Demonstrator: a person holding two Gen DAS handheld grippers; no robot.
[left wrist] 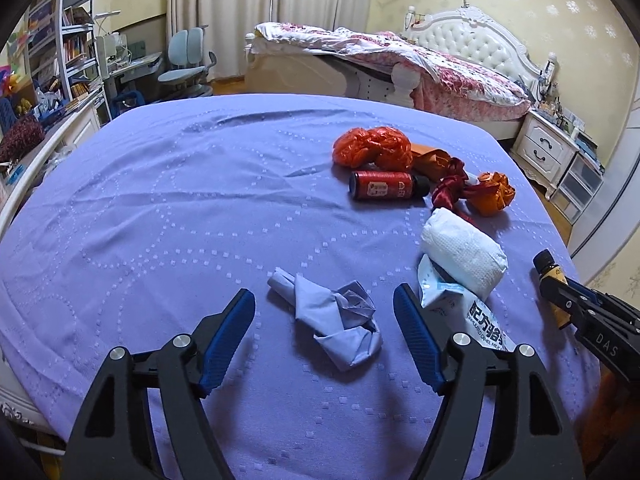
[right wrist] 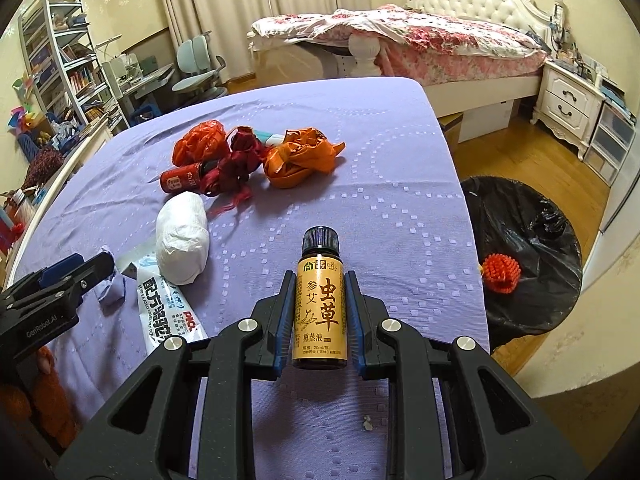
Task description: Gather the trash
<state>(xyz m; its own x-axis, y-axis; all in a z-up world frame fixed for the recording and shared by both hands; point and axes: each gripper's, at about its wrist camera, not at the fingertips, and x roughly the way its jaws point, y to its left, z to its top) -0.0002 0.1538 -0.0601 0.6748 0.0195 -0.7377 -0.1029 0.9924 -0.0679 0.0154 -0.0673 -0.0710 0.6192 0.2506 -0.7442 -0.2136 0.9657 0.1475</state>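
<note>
The right gripper [right wrist: 320, 312] is closed on a small amber bottle [right wrist: 319, 304], its pads pressing the label from both sides; the bottle's long axis runs along the fingers, with the black cap pointing away from the hand. The relation that matters is with the bin lined with a black bag [right wrist: 524, 256]: it stands on the floor just beside the right edge of the purple worktop [right wrist: 400, 152], so it lies to the right of the held bottle and lower than it, and the right hand is clearly the nearer one. I judge the coming move as a swing to the right, over the edge, then letting go. The left gripper [left wrist: 324, 316] is wide open and holds nothing; a crumpled lilac paper [left wrist: 336, 316] lies on the worktop between its fingers, not yet touched by the pads. A white tissue wad [left wrist: 464, 252] is just to its right.
</note>
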